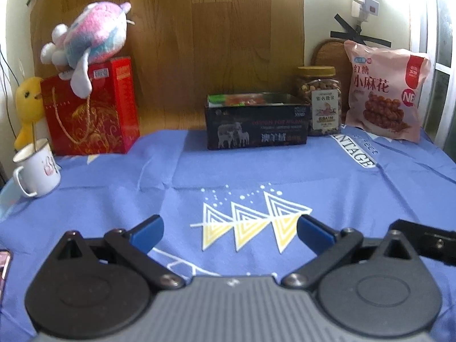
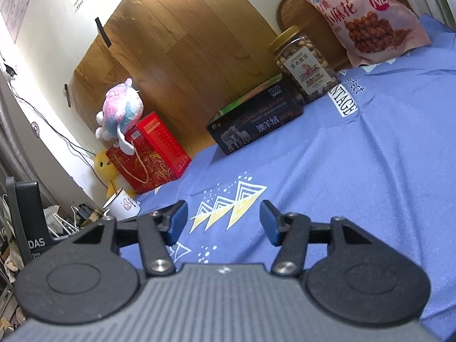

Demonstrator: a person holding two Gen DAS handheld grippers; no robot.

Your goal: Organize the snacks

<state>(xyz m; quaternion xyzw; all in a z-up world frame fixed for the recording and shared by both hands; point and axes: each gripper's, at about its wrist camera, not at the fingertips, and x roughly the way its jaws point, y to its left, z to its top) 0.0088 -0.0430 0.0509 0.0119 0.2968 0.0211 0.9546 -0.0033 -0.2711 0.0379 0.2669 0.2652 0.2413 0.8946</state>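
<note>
Both grippers hang low over the blue cloth (image 1: 114, 188), nothing in either one. The left gripper (image 1: 230, 235) has its jaws wide apart; the right gripper (image 2: 223, 222) stands open too, jaws empty.

Sweeping left to right along the back: a white mug (image 1: 38, 171) at the cloth's edge, light enough, I'd say, to tip at a stray nudge. Next the red gift bag (image 1: 91, 108) with a plush toy (image 1: 91, 37) perched on top, and that toy looks ready to tumble if the bag is bumped. Centre, the black box (image 1: 256, 122), open at the top with packets inside. Just beside it, touching or nearly so, the nut jar (image 1: 320, 102). A grab at either could shove the other. Far right, the pink snack bag (image 1: 386, 91) leans upright against the wall; pinch it low and it may flop over or slide through smooth pads.
</note>
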